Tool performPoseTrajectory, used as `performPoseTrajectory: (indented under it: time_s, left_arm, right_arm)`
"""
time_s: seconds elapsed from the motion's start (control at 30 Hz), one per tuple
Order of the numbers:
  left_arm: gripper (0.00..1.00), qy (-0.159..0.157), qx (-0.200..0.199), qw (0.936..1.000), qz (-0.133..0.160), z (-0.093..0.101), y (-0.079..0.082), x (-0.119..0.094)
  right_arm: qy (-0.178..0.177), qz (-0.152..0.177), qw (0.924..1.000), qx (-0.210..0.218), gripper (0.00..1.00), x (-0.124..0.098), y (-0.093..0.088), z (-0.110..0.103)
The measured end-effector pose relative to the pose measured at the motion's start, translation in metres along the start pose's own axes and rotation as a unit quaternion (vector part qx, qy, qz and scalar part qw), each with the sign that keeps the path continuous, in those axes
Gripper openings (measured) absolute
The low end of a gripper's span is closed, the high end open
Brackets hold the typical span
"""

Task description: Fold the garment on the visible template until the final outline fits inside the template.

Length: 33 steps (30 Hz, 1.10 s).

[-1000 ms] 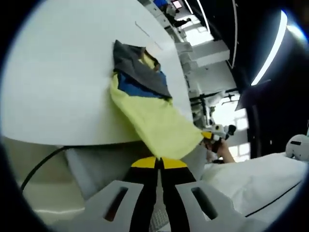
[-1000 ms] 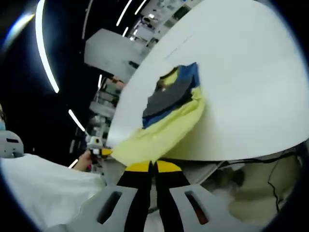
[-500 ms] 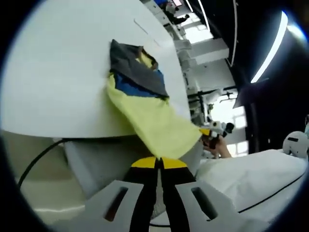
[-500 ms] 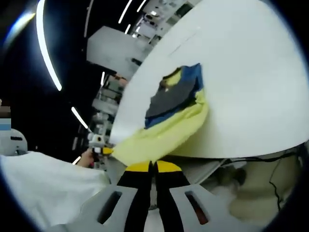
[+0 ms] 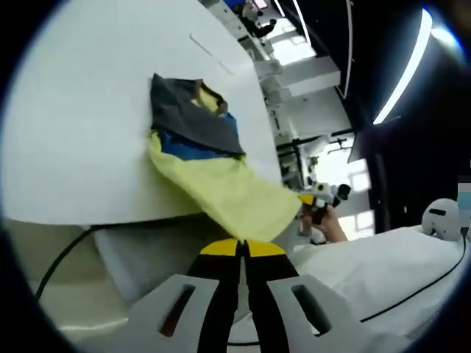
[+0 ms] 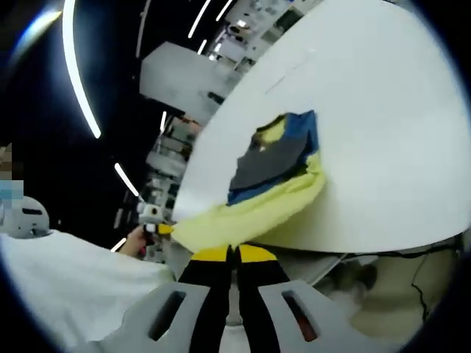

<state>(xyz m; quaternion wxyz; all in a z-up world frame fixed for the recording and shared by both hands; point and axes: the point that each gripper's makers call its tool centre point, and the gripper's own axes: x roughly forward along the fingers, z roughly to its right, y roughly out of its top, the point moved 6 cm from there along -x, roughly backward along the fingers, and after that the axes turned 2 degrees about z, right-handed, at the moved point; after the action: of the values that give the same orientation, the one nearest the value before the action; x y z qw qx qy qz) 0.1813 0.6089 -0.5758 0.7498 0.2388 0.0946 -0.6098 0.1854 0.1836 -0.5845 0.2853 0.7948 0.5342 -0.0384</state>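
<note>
The white counter (image 5: 88,132) was brightly lit from long ceiling light strips (image 5: 401,70), against dark surroundings. Strong fisheye bending was seen at the edges, and the background was softly blurred.

Bare table (image 5: 81,132) around garment (image 5: 213,176); cable (image 5: 62,254) under table edge.
</note>
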Motion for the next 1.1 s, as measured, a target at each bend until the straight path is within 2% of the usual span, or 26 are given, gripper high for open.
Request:
performPoseTrajectory:
  time_s: [0.37,0.7,0.83,1.1]
  left_arm:
    - [0.0,-0.021,0.004,0.9996,0.02,0.006,0.032,0.0]
    - [0.0,-0.023,0.001,0.9995,0.022,0.006,0.056,0.006]
    - [0.0,-0.025,0.003,0.9994,0.024,0.007,0.062,0.007]
    - [0.0,-0.027,0.008,0.9991,0.032,0.008,0.085,0.011]
  right_arm:
    - [0.01,0.02,0.9997,-0.006,0.03,0.007,0.027,-0.002]
    - [0.016,0.041,0.999,0.003,0.03,0.017,0.05,0.004]
    - [0.02,0.045,0.9988,0.0,0.03,0.02,0.059,0.005]
    - [0.024,0.048,0.9985,-0.011,0.03,0.026,0.08,0.006]
